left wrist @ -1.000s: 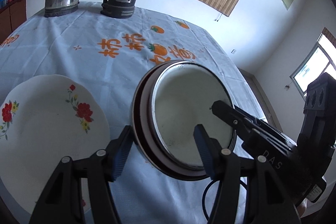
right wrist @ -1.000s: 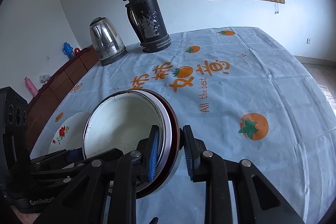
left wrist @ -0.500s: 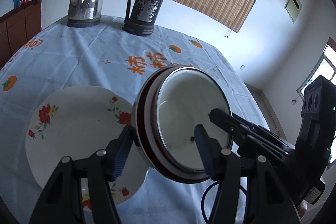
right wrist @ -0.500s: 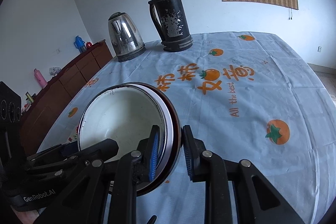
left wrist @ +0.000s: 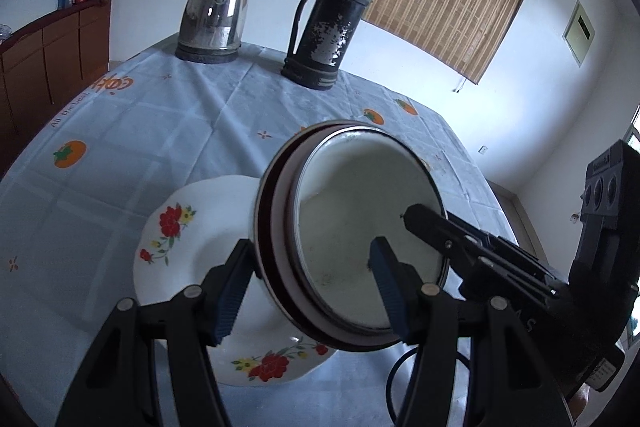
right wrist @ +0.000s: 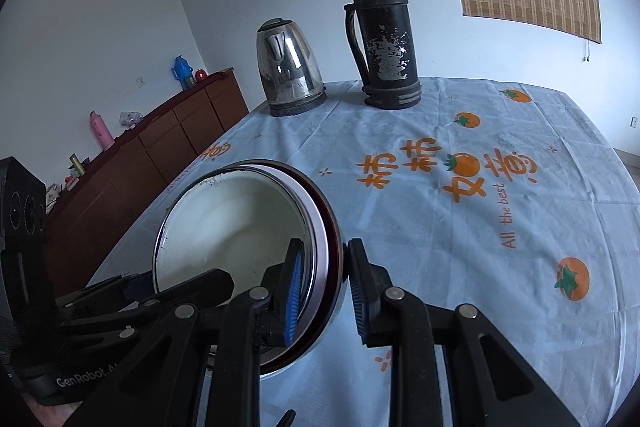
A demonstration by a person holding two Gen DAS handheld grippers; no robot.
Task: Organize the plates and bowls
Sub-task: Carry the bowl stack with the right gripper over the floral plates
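A stack of nested bowls (left wrist: 360,211), a white enamel one inside a dark red-rimmed one, hangs tilted above the table, held from both sides. My left gripper (left wrist: 310,289) is shut on its near rim, one pad outside the wall and one inside. My right gripper (right wrist: 326,291) is shut on the opposite rim of the bowl stack (right wrist: 232,223). The right gripper's fingers (left wrist: 432,227) reach in from the right in the left wrist view. A white plate with red flowers (left wrist: 192,239) lies on the tablecloth, partly under the bowls.
A steel kettle (left wrist: 214,15) and a tall black thermos (left wrist: 332,23) stand at the table's far side. The light blue tablecloth (right wrist: 480,227) with orange prints covers the table. A brown sideboard (right wrist: 160,155) stands along the left wall.
Both grippers have carried the bowl stack leftward and slightly up, so it now hangs over the flowered plate's right part. The grips are unchanged.
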